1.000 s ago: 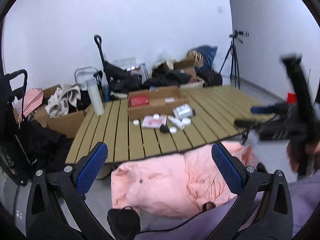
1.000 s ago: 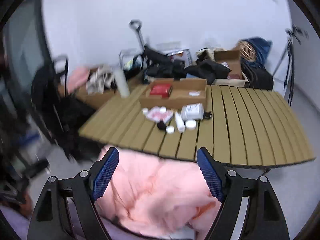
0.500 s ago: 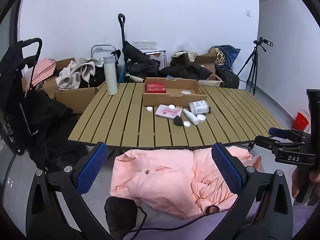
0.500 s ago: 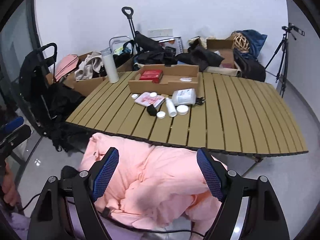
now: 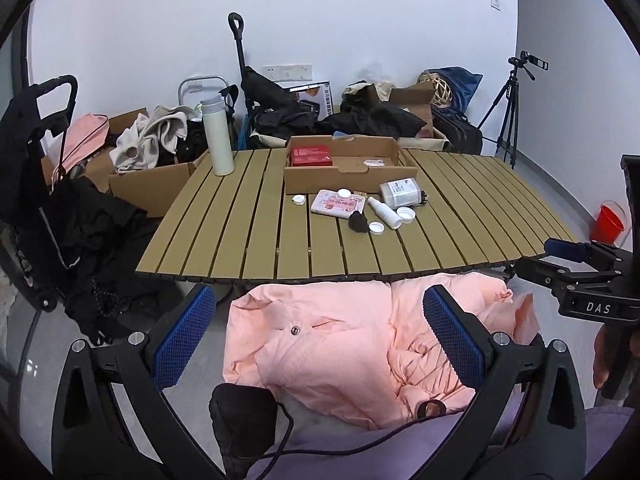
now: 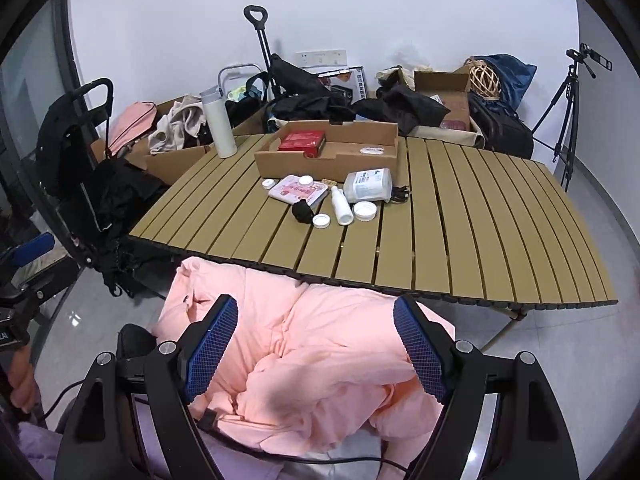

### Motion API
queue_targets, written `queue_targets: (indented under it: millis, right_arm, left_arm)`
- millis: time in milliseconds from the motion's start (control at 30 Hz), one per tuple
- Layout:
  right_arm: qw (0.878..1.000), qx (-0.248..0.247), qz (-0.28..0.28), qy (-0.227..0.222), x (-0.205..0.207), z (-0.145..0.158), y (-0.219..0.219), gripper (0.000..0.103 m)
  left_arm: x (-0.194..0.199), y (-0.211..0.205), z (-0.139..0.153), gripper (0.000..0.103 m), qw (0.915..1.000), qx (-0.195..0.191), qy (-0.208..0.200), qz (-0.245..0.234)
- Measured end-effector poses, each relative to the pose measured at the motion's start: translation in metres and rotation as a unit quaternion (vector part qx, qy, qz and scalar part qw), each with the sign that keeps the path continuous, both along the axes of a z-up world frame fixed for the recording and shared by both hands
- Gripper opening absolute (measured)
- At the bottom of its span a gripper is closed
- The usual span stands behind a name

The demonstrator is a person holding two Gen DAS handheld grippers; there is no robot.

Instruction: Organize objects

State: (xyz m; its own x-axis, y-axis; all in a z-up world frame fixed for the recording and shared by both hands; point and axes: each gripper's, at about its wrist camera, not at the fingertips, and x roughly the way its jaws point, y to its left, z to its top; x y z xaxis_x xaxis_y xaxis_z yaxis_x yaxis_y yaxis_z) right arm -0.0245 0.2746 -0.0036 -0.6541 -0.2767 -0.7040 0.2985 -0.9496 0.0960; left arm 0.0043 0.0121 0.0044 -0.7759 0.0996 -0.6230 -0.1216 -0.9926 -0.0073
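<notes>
A slatted wooden table (image 5: 248, 236) (image 6: 460, 216) holds an open cardboard box (image 5: 346, 166) (image 6: 332, 152) with a red packet (image 5: 311, 156) (image 6: 302, 140) inside. In front of the box lie a pink pack (image 5: 336, 203) (image 6: 298, 190), a clear tub (image 5: 400, 193) (image 6: 368, 185), a small white bottle (image 5: 385, 212) (image 6: 342, 205), a black lump (image 5: 358, 223) (image 6: 302, 212) and several white lids. My left gripper (image 5: 320, 336) and right gripper (image 6: 316, 354) are open and empty, held well short of the table above a pink jacket (image 5: 340, 344) (image 6: 312, 352).
A white flask (image 5: 218, 146) (image 6: 218, 126) stands at the table's far left corner. Boxes, bags and clothes crowd the wall behind. A stroller (image 5: 44, 168) stands left, a tripod (image 5: 508, 120) and a red bucket (image 5: 608, 222) right.
Both grippers swung and steadied to face the table squarely; the views went from blurred to sharp. Nothing on the table has moved.
</notes>
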Motion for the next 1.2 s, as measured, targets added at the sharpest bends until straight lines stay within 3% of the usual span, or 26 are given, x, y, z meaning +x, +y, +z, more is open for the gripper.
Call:
queue_targets:
  millis: [867, 1067, 1200]
  right_arm:
    - [1.000, -0.004, -0.023, 0.005, -0.008, -0.003, 0.007, 0.084]
    - [1.000, -0.002, 0.008, -0.007, -0.070, -0.034, 0.001, 0.084]
    - [1.000, -0.002, 0.012, -0.012, -0.131, -0.067, -0.003, 0.080]
  left_arm:
    - [-0.015, 0.003, -0.008, 0.103, 0.9998, 0.001, -0.014, -0.017]
    - [-0.096, 0.013, -0.039, 0.103, 0.9942, 0.029, -0.029, -0.100]
    - [-0.185, 0.044, -0.082, 0.099, 0.9910, 0.026, -0.058, -0.117]
